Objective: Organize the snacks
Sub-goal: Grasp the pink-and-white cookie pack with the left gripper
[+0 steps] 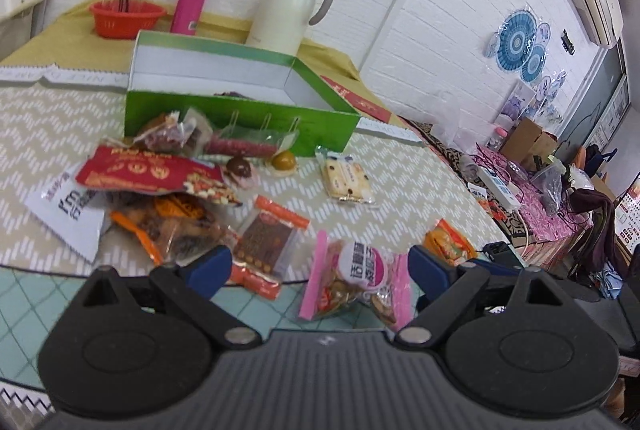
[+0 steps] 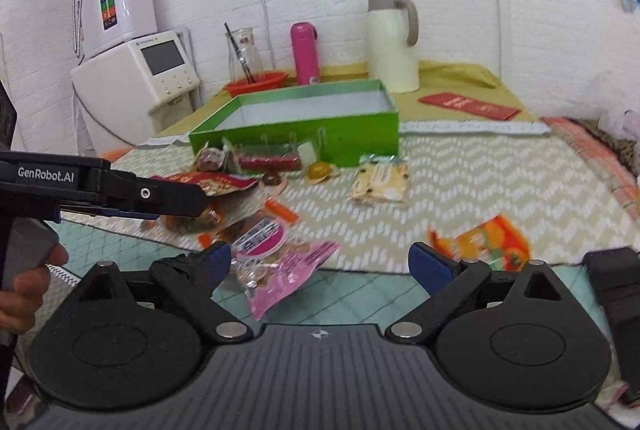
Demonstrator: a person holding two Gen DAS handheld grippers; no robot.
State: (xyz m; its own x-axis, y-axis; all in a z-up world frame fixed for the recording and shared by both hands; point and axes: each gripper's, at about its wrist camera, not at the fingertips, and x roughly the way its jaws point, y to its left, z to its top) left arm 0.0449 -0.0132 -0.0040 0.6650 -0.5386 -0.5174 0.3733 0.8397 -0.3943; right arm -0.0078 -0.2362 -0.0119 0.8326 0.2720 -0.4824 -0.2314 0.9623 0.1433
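— How far along are we?

— Barely started, I'd say. The green box (image 1: pixel 240 110) ahead of my left gripper (image 1: pixel 320 270) shows only one dark item inside; nearly every snack lies loose on the mat in front of it.

— What's nearest?

— The pink packet (image 1: pixel 356 282) sits right between my left fingers, untouched; crinkly film, round label, nuts showing through. An orange packet (image 2: pixel 484 242) lies just beyond my right gripper (image 2: pixel 320 262).

— Grippers?

— Both spread wide, holding nothing.

— What's left?

— The red bag (image 1: pixel 148 170), cracker pack (image 1: pixel 348 182), everything else.
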